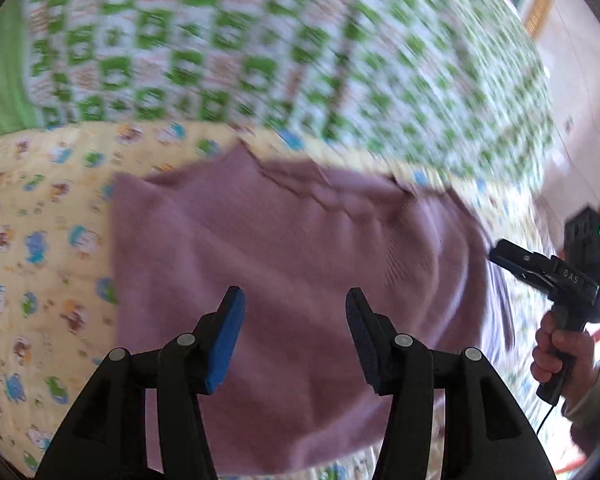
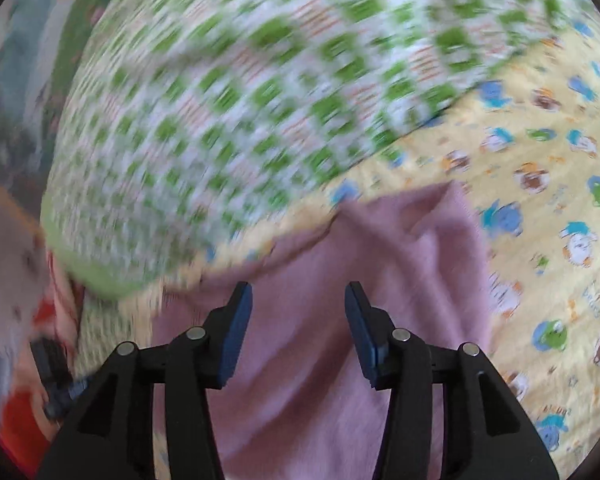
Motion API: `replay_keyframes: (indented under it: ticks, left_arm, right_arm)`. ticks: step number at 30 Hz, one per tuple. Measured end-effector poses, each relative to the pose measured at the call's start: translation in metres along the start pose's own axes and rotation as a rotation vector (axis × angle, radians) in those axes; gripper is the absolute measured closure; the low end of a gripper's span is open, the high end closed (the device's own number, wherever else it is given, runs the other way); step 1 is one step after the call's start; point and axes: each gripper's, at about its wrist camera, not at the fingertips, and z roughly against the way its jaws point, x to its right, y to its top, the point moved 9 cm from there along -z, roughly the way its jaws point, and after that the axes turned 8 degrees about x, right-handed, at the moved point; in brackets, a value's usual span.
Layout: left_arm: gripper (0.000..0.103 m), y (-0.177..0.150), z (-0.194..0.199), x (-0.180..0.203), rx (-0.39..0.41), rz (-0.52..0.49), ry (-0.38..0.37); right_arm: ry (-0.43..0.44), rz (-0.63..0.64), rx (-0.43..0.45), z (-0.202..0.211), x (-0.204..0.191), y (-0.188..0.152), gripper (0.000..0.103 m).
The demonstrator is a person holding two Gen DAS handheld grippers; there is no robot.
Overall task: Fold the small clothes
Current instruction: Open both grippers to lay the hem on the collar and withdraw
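- The mauve knit garment (image 1: 292, 280) lies spread flat on a yellow cartoon-print sheet (image 1: 40, 240), which serves as the surface.
- Beyond the garment lies a green-and-white checked blanket (image 1: 240, 48), blurred.
- Past the blanket's right edge, pale wall (image 1: 579, 120) with a wooden trim.
- The left tool (image 1: 296, 320) hangs over the garment, jaws apart, empty.
- The right tool (image 2: 298, 316) likewise: jaws apart above the garment, nothing gripped.
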Motion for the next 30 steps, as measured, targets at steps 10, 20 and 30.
replay_keyframes:
  ticks: [10, 20, 30]
  left_arm:
    - [0.054, -0.023, -0.092, 0.033, -0.152, -0.195, 0.014]
    - [0.093, 0.054, -0.101, -0.083, -0.043, -0.006, 0.242]
    - [0.078, 0.038, -0.054, -0.088, 0.008, 0.013, 0.264]
  right_arm:
    - [0.092, 0.354, -0.292, -0.073, -0.048, -0.091, 0.061]
    - [-0.271, 0.222, 0.022, -0.089, 0.062, 0.042, 0.068]
    - [-0.28, 0.172, 0.052, -0.062, 0.065, 0.047, 0.073]
